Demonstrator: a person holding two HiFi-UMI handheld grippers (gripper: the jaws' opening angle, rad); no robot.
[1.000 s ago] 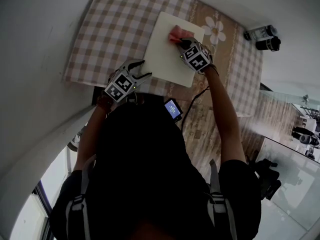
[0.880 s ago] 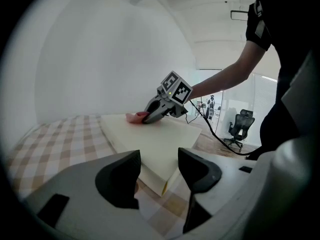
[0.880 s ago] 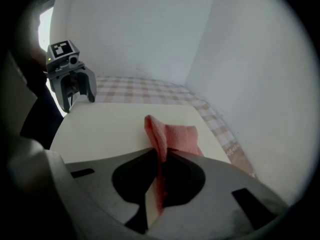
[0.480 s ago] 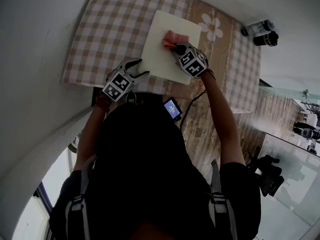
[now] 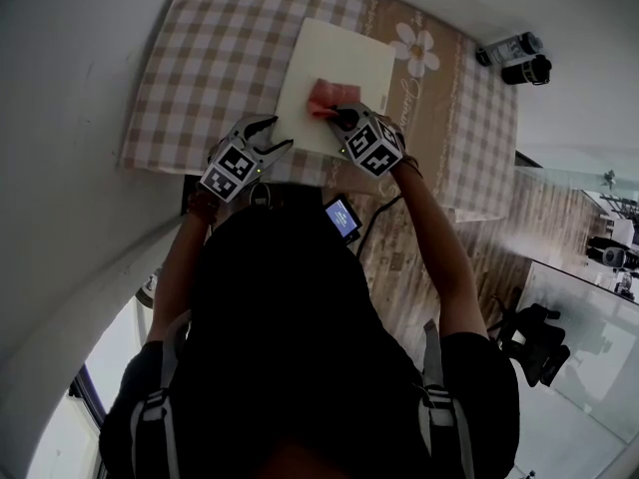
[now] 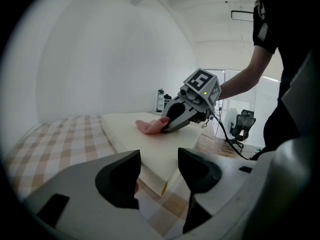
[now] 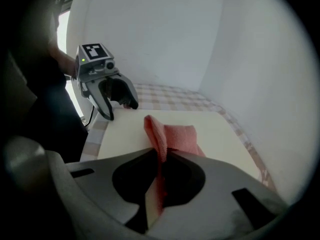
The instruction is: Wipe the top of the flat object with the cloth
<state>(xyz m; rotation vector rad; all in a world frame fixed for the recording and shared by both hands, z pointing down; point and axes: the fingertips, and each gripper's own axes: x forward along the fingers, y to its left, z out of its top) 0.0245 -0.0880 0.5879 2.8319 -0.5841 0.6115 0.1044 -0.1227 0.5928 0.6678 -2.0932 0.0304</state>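
Note:
A flat cream board (image 5: 344,58) lies on the checked tablecloth (image 5: 200,68). A pink cloth (image 5: 322,101) rests on the board's near half, and my right gripper (image 5: 342,118) is shut on it, pressing it to the top. In the right gripper view the cloth (image 7: 175,134) rises folded between the jaws, over the board (image 7: 222,134). My left gripper (image 5: 268,134) is open at the board's near left corner, holding nothing. The left gripper view shows that corner (image 6: 162,159) just ahead of the jaws, with the right gripper (image 6: 167,124) and cloth (image 6: 149,127) beyond.
A daisy print (image 5: 415,44) lies right of the board. Two dark bottles (image 5: 514,58) stand past the table's far right corner. A small device with a blue screen (image 5: 344,218) hangs at my chest. An office chair (image 5: 529,342) stands on the floor at the right.
My right gripper has dragged the pink cloth from the board's far right corner toward the near edge. The left gripper has stayed by the near left corner.

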